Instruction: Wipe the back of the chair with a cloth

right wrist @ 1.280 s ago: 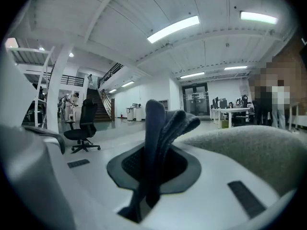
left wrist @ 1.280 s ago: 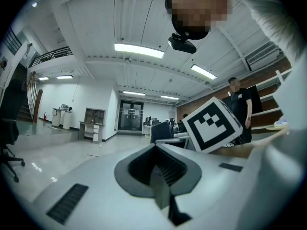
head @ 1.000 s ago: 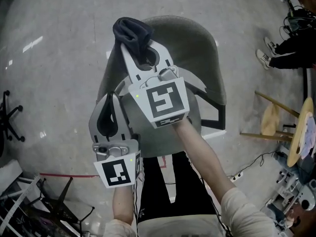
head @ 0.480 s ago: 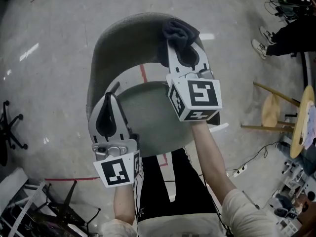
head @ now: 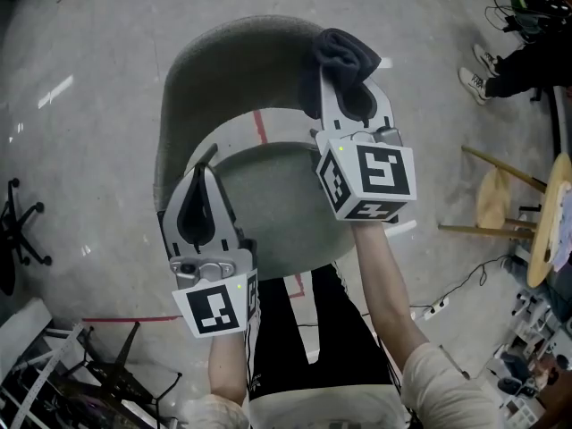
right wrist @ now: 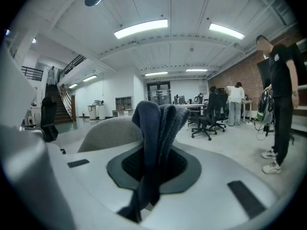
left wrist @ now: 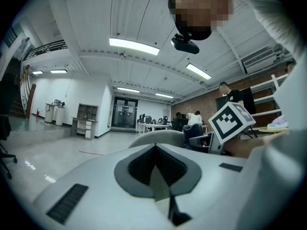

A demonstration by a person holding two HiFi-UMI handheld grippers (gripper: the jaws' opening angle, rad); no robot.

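A grey-green chair has its curved back (head: pixel 228 56) at the top of the head view and its round seat (head: pixel 268 208) below. My right gripper (head: pixel 347 83) is shut on a dark blue cloth (head: pixel 344 54), which lies against the right end of the back's top rim. In the right gripper view the cloth (right wrist: pixel 156 133) bulges up out of the closed jaws, with the chair back (right wrist: pixel 108 131) behind it. My left gripper (head: pixel 200 172) hovers over the seat's left edge, shut and holding nothing. The left gripper view shows the chair back (left wrist: pixel 156 137) ahead.
A wooden stool (head: pixel 492 211) and a round table edge (head: pixel 541 239) stand at the right. A person's legs and shoes (head: pixel 500 74) are at the top right. An office chair base (head: pixel 16 231) sits left, black stands (head: pixel 98 374) at the bottom left, and red tape (head: pixel 121 318) marks the floor.
The right gripper with the cloth has swept along the chair back's rim from its left end to its right end. The left gripper has hardly moved.
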